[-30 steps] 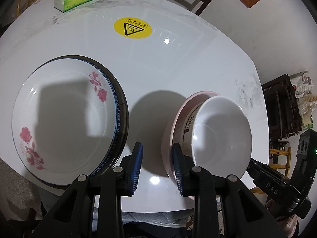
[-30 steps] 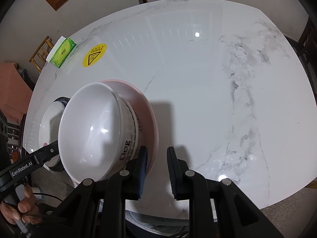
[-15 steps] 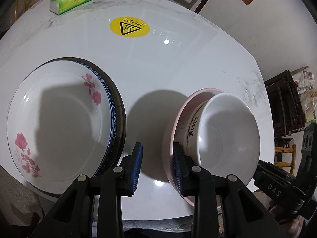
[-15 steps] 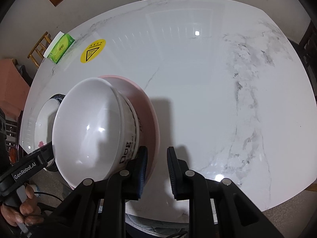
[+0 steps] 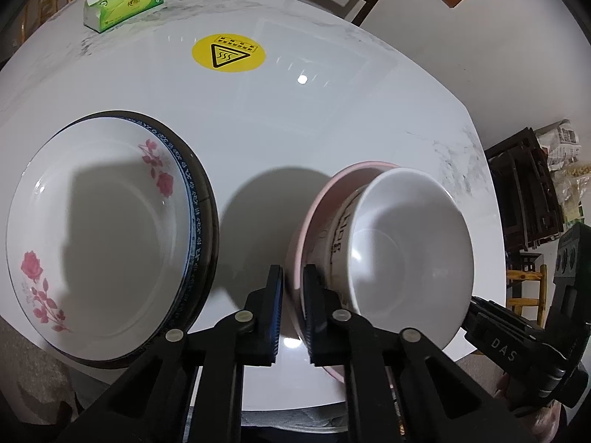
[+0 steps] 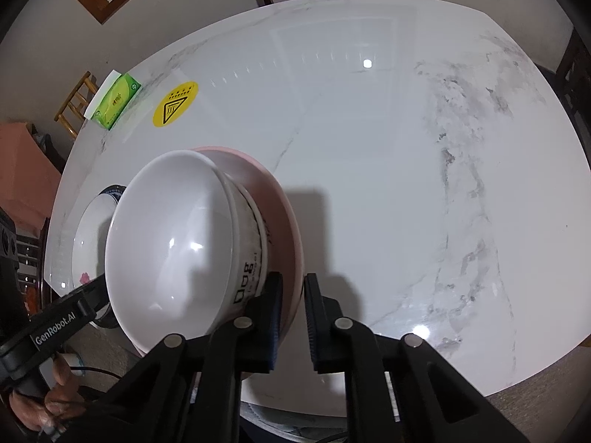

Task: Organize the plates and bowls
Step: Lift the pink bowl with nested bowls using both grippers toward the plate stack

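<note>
two hand-held tools clamp opposite sides of a pink bowl's rim near the front edge of a white marble worktop. a white bowl sits nested inside the pink one. the left tool pinches the pink rim on its left side, pads closed on it; the right tool grips the same rim on the right side, one pad inside, one outside. both point steeply down. left of the bowls, apart from them, a rose-patterned plate lies on a blue-edged plate over a dark one, reaching the worktop's front edge. the middle, far and right of the worktop lie open, save a yellow warning sticker and a green tissue box at the far left. the pink bowl's base is hidden, so contact with the worktop is unclear. a person's hand is cut off at the frame's corner.
</note>
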Motion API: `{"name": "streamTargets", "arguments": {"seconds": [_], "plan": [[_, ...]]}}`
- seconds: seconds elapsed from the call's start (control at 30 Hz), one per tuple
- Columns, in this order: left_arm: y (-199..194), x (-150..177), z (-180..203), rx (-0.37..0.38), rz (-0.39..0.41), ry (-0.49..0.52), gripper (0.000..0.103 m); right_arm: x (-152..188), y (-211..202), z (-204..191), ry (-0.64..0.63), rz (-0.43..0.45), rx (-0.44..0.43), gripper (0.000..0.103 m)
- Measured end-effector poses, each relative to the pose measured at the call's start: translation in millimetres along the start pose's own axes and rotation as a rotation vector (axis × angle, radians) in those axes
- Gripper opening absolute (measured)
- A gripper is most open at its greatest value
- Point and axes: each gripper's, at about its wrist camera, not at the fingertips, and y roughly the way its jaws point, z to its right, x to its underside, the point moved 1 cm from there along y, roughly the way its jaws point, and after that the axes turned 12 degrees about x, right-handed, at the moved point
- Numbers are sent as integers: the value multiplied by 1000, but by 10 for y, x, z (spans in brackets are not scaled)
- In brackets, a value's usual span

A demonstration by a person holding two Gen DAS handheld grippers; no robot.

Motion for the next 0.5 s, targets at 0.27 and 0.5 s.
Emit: {"name": "streamTargets", "arguments": {"seconds": [0.27, 0.5], "plan": [[-2, -4, -4, -2, 2, 8, 8, 7, -2, 27, 21, 4, -10, 12], [-10, 5, 17, -5, 5, 12, 8, 13, -5, 10, 23, 15, -5, 12]]}}
